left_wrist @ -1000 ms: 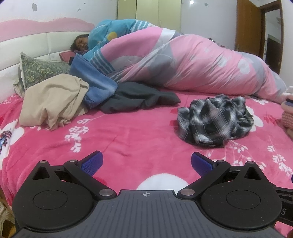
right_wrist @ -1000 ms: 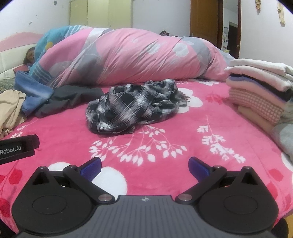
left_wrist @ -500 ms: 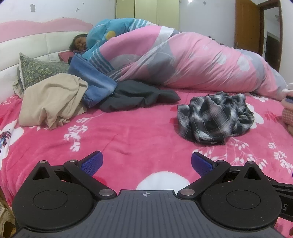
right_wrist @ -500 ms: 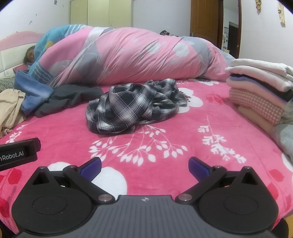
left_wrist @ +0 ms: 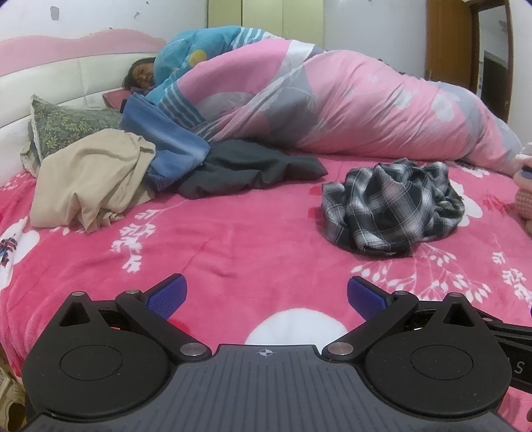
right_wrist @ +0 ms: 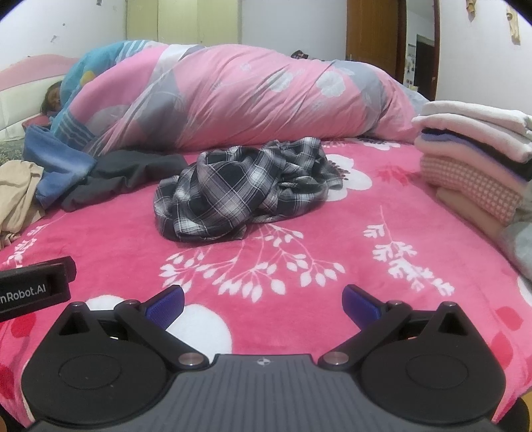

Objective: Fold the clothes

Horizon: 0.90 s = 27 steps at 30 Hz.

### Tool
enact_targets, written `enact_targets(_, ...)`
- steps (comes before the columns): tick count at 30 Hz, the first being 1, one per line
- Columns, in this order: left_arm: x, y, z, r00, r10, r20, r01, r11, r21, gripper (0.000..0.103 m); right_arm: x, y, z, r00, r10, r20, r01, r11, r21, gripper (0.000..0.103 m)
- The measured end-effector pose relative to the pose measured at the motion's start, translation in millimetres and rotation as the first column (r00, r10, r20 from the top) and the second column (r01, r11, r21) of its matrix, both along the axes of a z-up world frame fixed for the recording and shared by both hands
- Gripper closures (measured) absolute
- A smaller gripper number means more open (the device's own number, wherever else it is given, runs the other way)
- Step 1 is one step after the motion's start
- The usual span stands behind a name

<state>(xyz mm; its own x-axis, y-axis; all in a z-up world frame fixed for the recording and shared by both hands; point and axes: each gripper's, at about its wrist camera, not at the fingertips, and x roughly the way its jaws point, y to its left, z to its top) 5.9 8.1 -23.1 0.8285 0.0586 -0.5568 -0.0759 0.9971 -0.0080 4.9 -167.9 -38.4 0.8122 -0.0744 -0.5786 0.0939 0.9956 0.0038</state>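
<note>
Right wrist view: one crumpled plaid shirt [right_wrist: 246, 196] — both grippers [right_wrist: 262, 300] [left_wrist: 265, 292] spread wide, empty.

Home bedroom: bed [left_wrist: 232, 239], wardrobe [left_wrist: 282, 16].

both wrist cameras sit low over the pink floral fleece blanket [left_wrist: 232, 232], facing 12 o'clock toward the crumpled black-and-white plaid shirt [right_wrist: 242, 196], which both views share, the right one nearer.
</note>
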Motion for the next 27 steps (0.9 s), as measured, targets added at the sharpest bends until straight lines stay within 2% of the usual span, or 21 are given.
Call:
enact_targets(9,5.6,-0.3,-5.3,1.0,0.0,-0.004,-0.001,1.0,-0.005,0.0,5.4,-4.7,-6.4,1.0,0.001,0.009,-0.001,1.0,0.015,0.0)
enact_targets(15,15.2,2.7,-15.7,0.999,-0.033,-0.012,0.032,0.995,-0.094,0.0,9.0,-15.3,-14.0,0.999,-0.006,0.038,0.004,0.999,0.042,0.0)
enact_targets(19,30.1,6.2,-16.9,0.999,-0.048,0.009,0.049,0.983,-0.176,0.0,13.8,-31.7,-15.0,0.994,-0.001,0.107,-0.006,0.998,0.067,0.0)
enact_targets(25,81.3,4.1,-10.2,0.994,-0.085,0.073,0.097,0.979,-0.178,0.0,38.7,-61.4,1.7,0.961,0.024,0.276,-0.037,0.999,0.04,0.0)
enact_targets(27,102.9,2.3,-7.3,0.99,-0.112,0.086,0.127,0.97,-0.206,0.0,55.2,-68.9,9.2,0.948,0.031,0.316,-0.045,0.998,0.037,0.0)
